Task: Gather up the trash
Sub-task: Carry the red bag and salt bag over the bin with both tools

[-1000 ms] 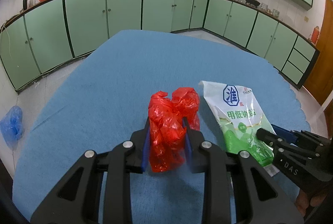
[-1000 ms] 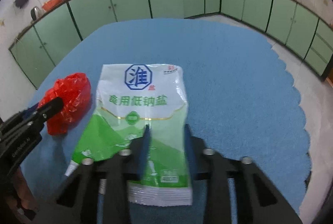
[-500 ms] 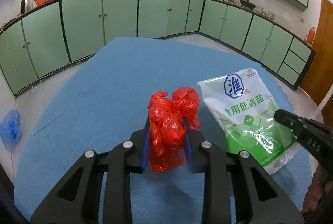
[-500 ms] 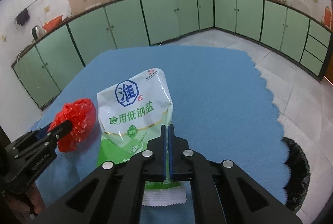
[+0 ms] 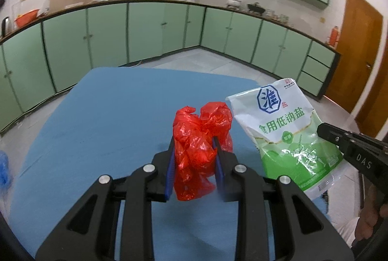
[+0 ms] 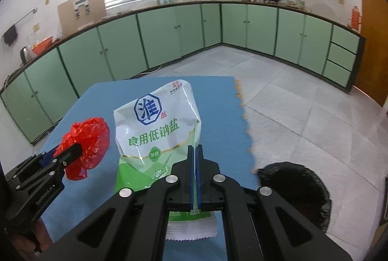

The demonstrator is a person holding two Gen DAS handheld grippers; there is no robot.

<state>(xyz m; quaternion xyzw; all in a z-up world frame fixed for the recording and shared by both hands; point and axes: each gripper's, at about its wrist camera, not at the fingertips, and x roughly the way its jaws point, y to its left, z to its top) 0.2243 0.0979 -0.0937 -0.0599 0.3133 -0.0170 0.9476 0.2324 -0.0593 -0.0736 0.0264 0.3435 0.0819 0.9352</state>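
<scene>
A crumpled red plastic bag (image 5: 201, 139) hangs above the blue table (image 5: 109, 115), and my left gripper (image 5: 194, 141) is shut on it. The same red bag (image 6: 89, 137) shows at the left of the right wrist view, pinched in the left gripper (image 6: 70, 152). A white and green salt bag (image 6: 157, 125) stands up off the table. My right gripper (image 6: 194, 148) is shut on its lower right part. In the left wrist view the salt bag (image 5: 281, 130) is at the right, with the right gripper (image 5: 337, 137) on it.
The table's scalloped right edge (image 6: 245, 120) borders tiled floor. A dark round thing (image 6: 295, 188) lies low beside that edge. A blue bag (image 5: 3, 169) lies on the floor at the left. Green cabinets (image 5: 145, 33) line the walls.
The right gripper's jaws went from open around the salt bag to shut on it, and the bag rose off the table. The left gripper rose with the red bag.
</scene>
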